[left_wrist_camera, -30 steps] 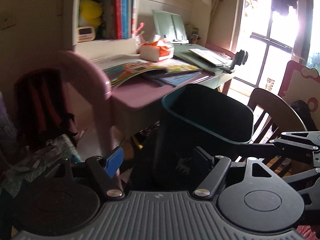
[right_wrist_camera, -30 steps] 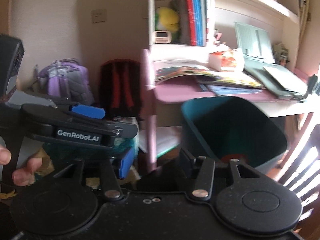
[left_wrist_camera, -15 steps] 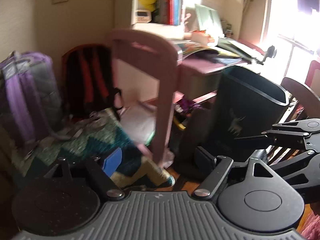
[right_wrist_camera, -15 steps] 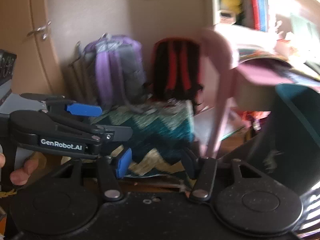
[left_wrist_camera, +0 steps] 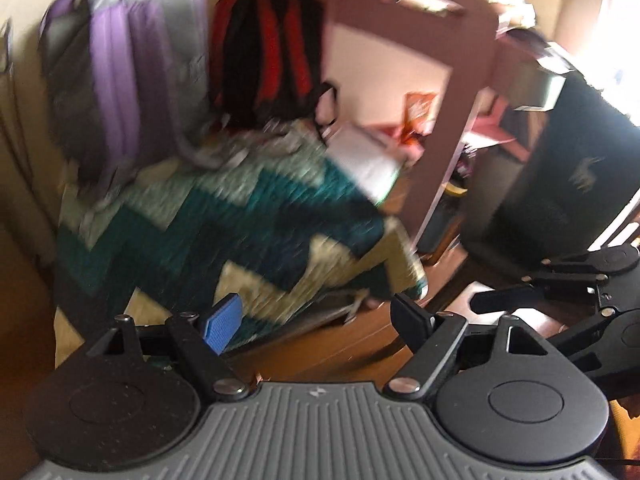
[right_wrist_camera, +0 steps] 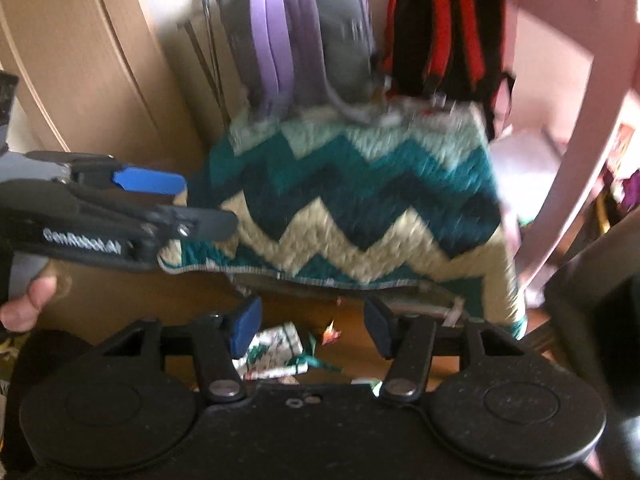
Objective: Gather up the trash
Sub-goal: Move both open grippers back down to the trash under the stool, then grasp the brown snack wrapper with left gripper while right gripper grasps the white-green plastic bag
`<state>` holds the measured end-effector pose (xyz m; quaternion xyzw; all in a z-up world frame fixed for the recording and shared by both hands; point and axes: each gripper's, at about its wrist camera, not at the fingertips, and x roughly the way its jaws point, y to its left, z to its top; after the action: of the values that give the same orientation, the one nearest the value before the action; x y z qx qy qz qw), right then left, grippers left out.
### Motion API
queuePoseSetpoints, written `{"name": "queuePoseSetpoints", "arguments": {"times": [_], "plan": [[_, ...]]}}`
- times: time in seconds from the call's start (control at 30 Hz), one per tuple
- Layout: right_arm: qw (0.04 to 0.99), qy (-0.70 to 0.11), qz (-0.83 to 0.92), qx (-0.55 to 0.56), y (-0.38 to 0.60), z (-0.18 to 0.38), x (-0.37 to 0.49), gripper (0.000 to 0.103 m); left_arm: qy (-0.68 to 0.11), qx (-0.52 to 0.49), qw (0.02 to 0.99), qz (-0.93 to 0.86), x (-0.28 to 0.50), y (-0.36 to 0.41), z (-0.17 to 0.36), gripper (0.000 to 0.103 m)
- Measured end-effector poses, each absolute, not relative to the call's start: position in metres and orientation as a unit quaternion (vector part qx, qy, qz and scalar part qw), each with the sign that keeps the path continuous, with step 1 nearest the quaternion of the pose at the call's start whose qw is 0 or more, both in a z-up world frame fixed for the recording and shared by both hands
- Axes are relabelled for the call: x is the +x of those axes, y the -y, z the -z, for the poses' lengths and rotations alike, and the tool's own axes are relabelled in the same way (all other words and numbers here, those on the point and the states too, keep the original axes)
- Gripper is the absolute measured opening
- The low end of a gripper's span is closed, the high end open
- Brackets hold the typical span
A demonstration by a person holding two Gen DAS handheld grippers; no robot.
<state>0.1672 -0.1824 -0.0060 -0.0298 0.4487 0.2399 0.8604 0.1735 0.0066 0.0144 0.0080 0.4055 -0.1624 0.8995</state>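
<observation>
On my far left the left gripper [right_wrist_camera: 160,196] comes in from the side with its jaws spread and nothing between them, and past it the purple-and-grey backpack [right_wrist_camera: 300,32] and the red-and-black backpack [right_wrist_camera: 444,28] lean against the wall behind a teal zigzag blanket [right_wrist_camera: 360,200]. My right gripper [right_wrist_camera: 310,326] is released too, empty, directly above crumpled wrappers [right_wrist_camera: 276,350] lying on the wooden floor [right_wrist_camera: 160,300] just in front of the blanket's edge. Further right stand the pink desk leg [left_wrist_camera: 448,128] and the dark trash bin [left_wrist_camera: 560,176].
</observation>
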Motion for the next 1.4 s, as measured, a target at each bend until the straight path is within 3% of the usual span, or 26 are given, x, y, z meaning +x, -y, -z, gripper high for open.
{"name": "queuePoseSetpoints", "arguments": {"times": [0.17, 0.5, 0.87, 1.4], "plan": [[0.838, -0.491, -0.237, -0.018, 0.161, 0.064, 0.188, 0.057, -0.426, 0.001, 0.893, 0.145, 0.195, -0.043, 0.042, 0.098], [0.791, -0.581, -0.192, 0.017, 0.145, 0.203, 0.234, 0.057, -0.497, 0.022, 0.857, 0.137, 0.243, -0.07, 0.176, 0.098], [0.733, -0.674, -0.091, 0.02, 0.156, 0.352, 0.278, 0.057, -0.551, 0.088, 0.817, 0.146, 0.286, -0.04, 0.305, 0.098], [0.671, -0.737, -0.048, 0.066, 0.173, 0.488, 0.283, 0.056, -0.618, 0.066, 0.768, 0.153, 0.328, -0.003, 0.459, 0.098]]}}
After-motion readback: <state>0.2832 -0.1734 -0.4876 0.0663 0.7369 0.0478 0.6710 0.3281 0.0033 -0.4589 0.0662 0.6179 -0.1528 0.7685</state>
